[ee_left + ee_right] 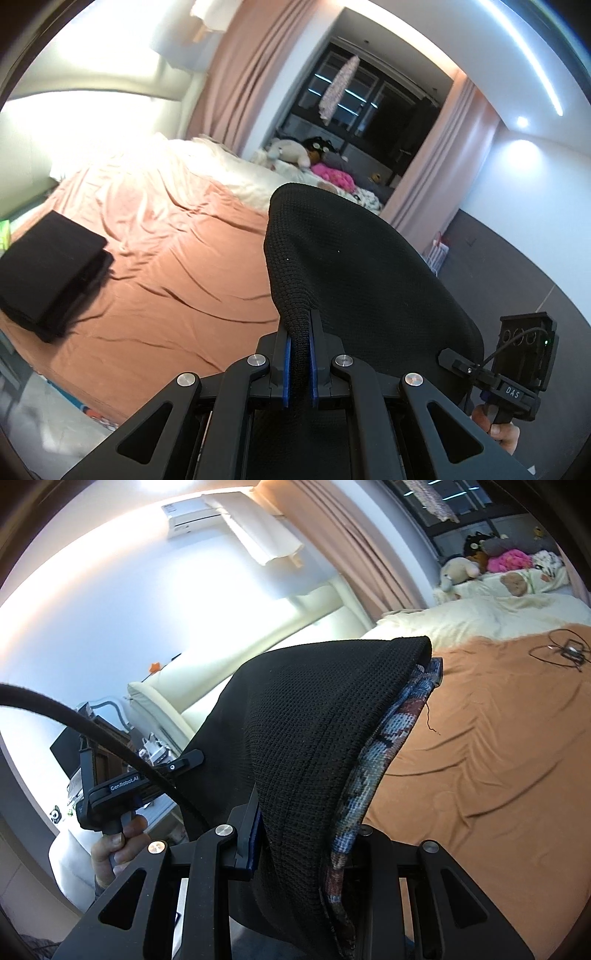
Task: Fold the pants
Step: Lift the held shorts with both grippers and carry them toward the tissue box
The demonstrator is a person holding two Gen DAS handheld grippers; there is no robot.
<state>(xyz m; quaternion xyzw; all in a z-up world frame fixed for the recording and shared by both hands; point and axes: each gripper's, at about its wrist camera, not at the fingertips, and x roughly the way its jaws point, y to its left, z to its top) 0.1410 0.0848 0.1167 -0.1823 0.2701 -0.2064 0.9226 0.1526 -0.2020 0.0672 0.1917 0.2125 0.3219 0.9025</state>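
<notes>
nearest the lens, the left gripper (pixel 300 363) pinches a thin fold of black knitted pants (pixel 354 266) between its blue pads (pixel 288 369), jaws drawn almost together on the cloth. the right gripper (pixel 299 843) is clamped on a thicker bunch of the same garment, where black knit and a patterned blue-and-brown layer (pixel 380 746) stack between its fingers. the pants hang in the air between the two tools, clear of the orange sheet (pixel 177 280) of the bed, with a person's hand (pixel 114 845) on the left tool's handle. by the look of it this pair is only at the start: lifted and held by an edge, not yet laid out, no crease made. to the left on the bed sits a neat stack of dark folded clothes (pixel 51 273), which suggests some of the folding is already done. farther off lie cream bedding (pixel 491 616), soft toys (pixel 291 151) and a dark window.
</notes>
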